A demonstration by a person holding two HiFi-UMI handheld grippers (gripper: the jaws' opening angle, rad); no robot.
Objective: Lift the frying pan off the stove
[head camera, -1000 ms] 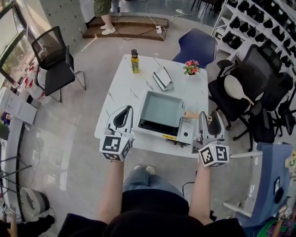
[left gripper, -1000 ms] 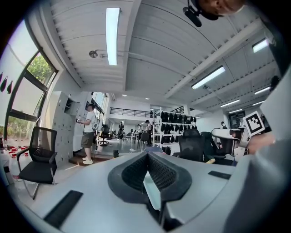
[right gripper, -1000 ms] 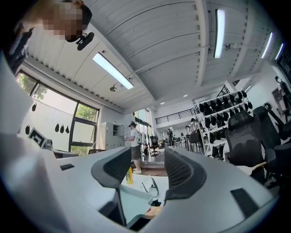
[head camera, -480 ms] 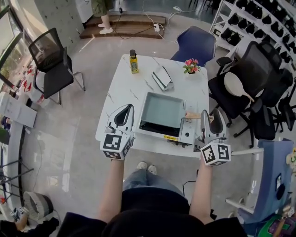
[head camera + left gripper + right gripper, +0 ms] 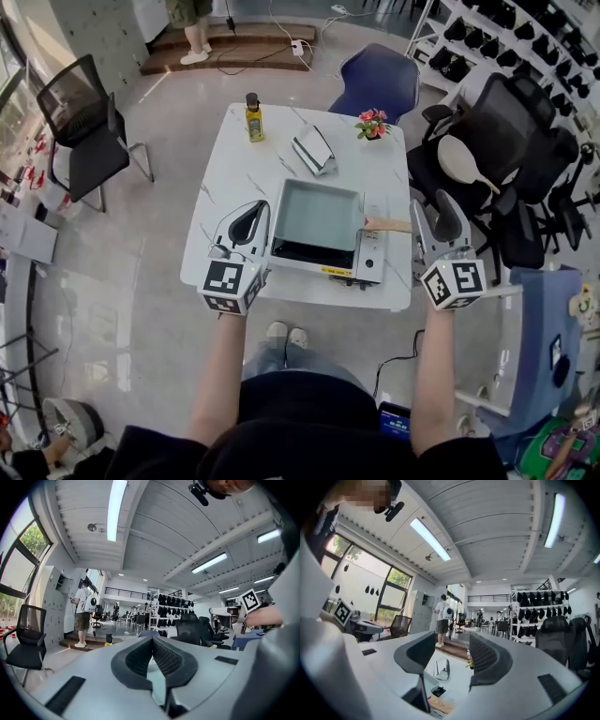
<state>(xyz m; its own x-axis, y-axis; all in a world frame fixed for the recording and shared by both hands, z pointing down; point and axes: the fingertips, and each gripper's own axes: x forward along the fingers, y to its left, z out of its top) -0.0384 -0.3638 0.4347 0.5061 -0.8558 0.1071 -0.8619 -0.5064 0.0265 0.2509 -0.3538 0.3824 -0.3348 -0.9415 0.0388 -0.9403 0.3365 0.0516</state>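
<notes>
The right gripper (image 5: 449,654) held its jaws wide apart with nothing between them. Just to its left and slightly ahead lay the wooden handle (image 5: 388,225) of the frying pan (image 5: 317,214), untouched. The frying pan sat squarely on the stove (image 5: 371,259), between the two grippers. On its far side, the left gripper (image 5: 152,644) had its jaws pressed together and empty. By my reading nothing was done yet: closing on the handle and lifting were both left.

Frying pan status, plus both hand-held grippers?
Left hand-held gripper shut, empty; right hand-held gripper open, empty. Frying pan sits on the stove, untouched, wooden handle pointing right. Nothing between handle and right hand-held gripper.
</notes>
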